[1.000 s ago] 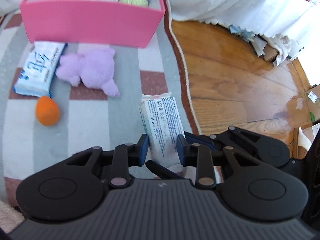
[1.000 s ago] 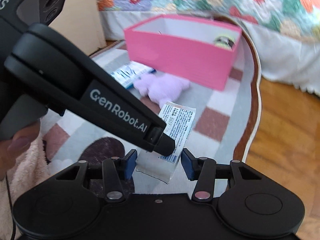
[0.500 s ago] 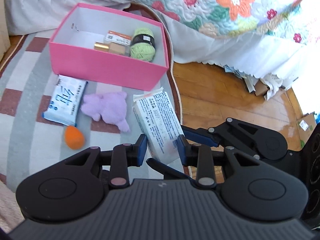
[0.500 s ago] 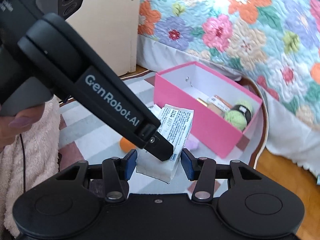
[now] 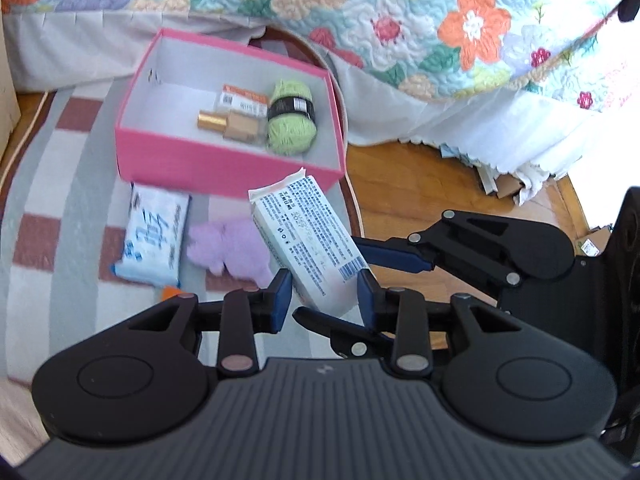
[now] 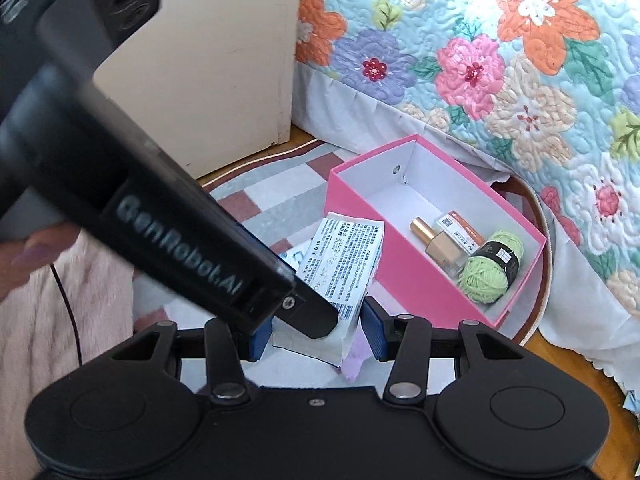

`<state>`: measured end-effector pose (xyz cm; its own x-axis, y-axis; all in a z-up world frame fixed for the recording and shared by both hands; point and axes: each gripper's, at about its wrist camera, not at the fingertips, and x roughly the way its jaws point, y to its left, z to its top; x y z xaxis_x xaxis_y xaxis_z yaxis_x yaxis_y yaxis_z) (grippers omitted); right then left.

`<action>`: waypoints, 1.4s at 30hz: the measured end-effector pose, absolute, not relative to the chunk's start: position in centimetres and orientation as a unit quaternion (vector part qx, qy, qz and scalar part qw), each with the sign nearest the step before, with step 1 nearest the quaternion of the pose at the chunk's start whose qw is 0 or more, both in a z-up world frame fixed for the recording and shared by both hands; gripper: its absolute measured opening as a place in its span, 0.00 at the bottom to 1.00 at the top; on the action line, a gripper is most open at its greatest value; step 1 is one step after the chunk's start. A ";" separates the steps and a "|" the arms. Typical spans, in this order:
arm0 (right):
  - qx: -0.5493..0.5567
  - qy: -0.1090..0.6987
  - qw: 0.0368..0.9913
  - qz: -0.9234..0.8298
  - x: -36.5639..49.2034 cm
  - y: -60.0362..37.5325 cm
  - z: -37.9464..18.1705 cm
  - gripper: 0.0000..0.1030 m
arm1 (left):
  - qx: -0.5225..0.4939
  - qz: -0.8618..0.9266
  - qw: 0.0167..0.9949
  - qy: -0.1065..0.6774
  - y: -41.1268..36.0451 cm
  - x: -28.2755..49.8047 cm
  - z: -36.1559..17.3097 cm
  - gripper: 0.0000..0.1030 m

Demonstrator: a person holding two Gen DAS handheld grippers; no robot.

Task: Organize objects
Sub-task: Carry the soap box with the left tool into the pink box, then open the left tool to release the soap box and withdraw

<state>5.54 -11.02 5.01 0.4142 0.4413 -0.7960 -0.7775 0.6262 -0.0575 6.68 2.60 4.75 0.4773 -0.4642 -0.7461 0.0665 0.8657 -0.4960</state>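
The white tissue pack point(image 5: 310, 242) is sitting lifted off the rug, printed side up, between the blue pads of the left gripper point(image 5: 323, 300). Its near end is lying in the gap between the two pads; whether the pads are actually pressing its sides I cannot tell from the left wrist view. The right gripper point(image 6: 316, 338) is coming in from the right side of the left gripper, and its fingers point(image 5: 394, 258) are showing one above and one below the pack's near end. In the right wrist view its pads are standing spread either side of the pack point(image 6: 344, 270), with space visible on the right — contact cannot be confirmed, since the left gripper's body is covering the left pad.

Ahead of the left gripper and slightly left, the pink box point(image 5: 224, 168) is resting open on the striped rug point(image 5: 52, 200). It is holding a green yarn ball point(image 5: 291, 118), a gold-capped bottle point(image 5: 230, 125) and a small orange-and-white carton point(image 5: 244, 100) — all grouped toward its right end. Just in front of the box, left of the held pack, a blue-and-white tissue pack point(image 5: 154, 236) and a purple plush toy point(image 5: 232, 246) are lying side by side. A floral quilt point(image 5: 360, 8) is hanging beyond the box.
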 end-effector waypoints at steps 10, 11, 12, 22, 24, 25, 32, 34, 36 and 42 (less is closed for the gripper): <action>-0.170 0.467 0.809 0.315 14.0 -7.8 5.8 0.51 | -0.244 -0.177 0.822 0.483 6.1 14.0 4.3 0.33; -0.163 0.469 0.811 0.310 14.7 -7.7 5.7 0.51 | -0.242 -0.177 0.823 0.482 6.2 14.7 4.3 0.33; -0.154 0.467 0.815 0.307 15.5 -7.7 5.5 0.51 | -0.240 -0.175 0.825 0.482 6.3 15.6 4.3 0.33; -0.015 0.458 0.851 0.256 24.6 -10.6 0.2 0.50 | -0.230 -0.165 0.820 0.497 5.2 26.5 0.2 0.33; 0.011 0.456 0.857 0.241 26.6 -11.2 -1.5 0.50 | -0.214 -0.160 0.822 0.502 4.4 28.8 -1.0 0.33; 0.020 0.458 0.858 0.233 27.3 -11.4 -2.2 0.50 | -0.213 -0.159 0.819 0.509 4.2 30.1 -1.8 0.33; 0.069 0.481 0.854 0.185 31.9 -12.6 -6.5 0.50 | -0.233 -0.161 0.798 0.532 3.4 35.6 -6.6 0.32; 0.069 0.490 0.850 0.182 32.6 -12.6 -7.6 0.50 | -0.233 -0.156 0.793 0.541 3.2 36.4 -7.7 0.31; 0.060 0.503 0.845 0.175 33.5 -12.2 -8.5 0.50 | -0.234 -0.151 0.790 0.546 3.1 36.9 -8.7 0.29; 0.040 0.520 0.831 0.195 34.6 -11.7 -9.7 0.56 | -0.252 -0.135 0.784 0.550 3.7 37.9 -10.6 0.22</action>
